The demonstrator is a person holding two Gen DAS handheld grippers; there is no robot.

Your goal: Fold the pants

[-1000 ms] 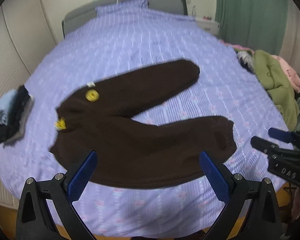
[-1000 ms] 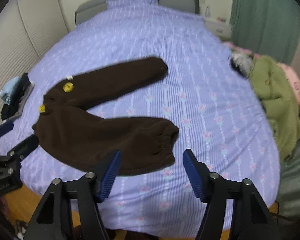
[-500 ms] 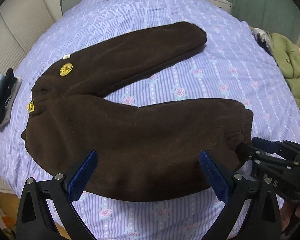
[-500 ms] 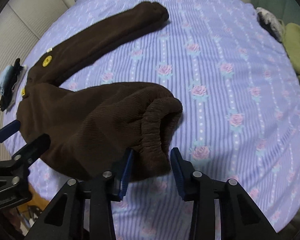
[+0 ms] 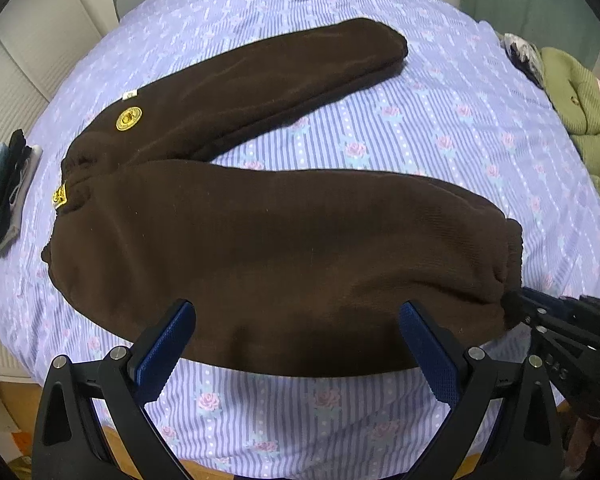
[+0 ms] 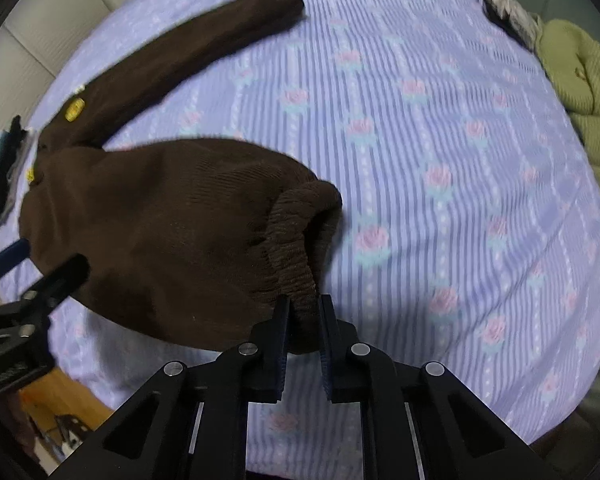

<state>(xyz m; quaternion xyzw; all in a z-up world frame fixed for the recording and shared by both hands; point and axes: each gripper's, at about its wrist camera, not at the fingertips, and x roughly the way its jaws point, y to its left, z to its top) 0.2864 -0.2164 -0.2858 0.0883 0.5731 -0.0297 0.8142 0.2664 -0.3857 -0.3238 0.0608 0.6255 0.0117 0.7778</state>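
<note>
Dark brown fleece pants (image 5: 268, 236) lie spread on the bed, legs apart in a V, waistband to the left with a round yellow badge (image 5: 129, 118). My left gripper (image 5: 296, 344) is open, its blue pads straddling the near edge of the near leg. My right gripper (image 6: 304, 320) is shut on the ribbed cuff (image 6: 300, 240) of the near leg; it also shows in the left wrist view (image 5: 524, 312) at that cuff. The left gripper appears at the left of the right wrist view (image 6: 40, 264).
The bed has a lilac striped cover with roses (image 5: 440, 128). A small stack of folded clothes (image 5: 4, 192) sits at the left edge. An olive green garment (image 6: 576, 64) and other clothes lie at the right. The bed's near edge is just below the grippers.
Both grippers have moved down and closer to the pants. My right gripper has closed from open around the cuff to shut on it. The left stays open.
</note>
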